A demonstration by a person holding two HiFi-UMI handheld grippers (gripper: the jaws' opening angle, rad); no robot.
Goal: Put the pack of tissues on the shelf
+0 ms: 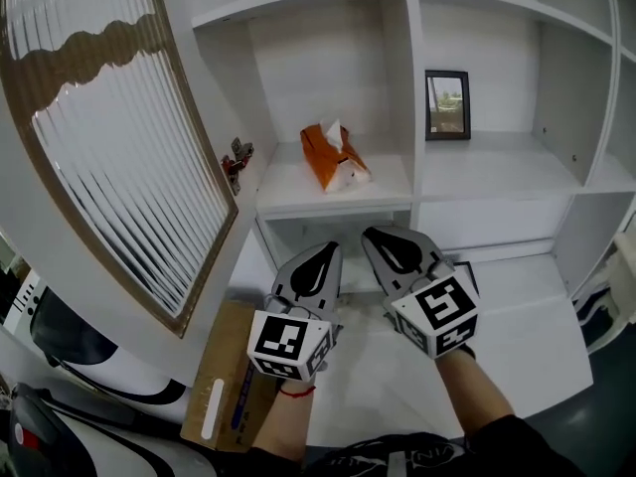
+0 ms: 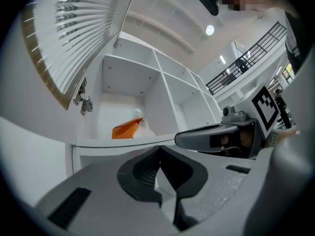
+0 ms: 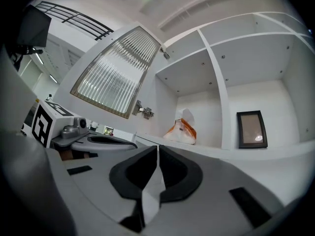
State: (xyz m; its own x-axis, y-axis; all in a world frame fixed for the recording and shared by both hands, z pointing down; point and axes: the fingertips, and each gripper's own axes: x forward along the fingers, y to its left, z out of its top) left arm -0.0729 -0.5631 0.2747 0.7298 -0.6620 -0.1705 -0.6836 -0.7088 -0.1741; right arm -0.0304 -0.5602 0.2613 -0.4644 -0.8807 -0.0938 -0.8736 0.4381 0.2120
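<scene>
One pack of tissues point(image 1: 333, 157), one picture frame point(image 1: 447, 104), perhaps one box point(image 1: 227, 371).

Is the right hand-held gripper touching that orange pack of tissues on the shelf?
Apart. In the head view the pack of tissues lies on the shelf, while the right hand-held gripper sits well below it, with a clear gap between them.

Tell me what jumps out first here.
The orange pack of tissues lies in the left compartment of the white shelf, the only vivid colour. A dark picture frame stands in the compartment to its right. Below, the left tongs and right tongs hover side by side, both shut and empty.
</scene>
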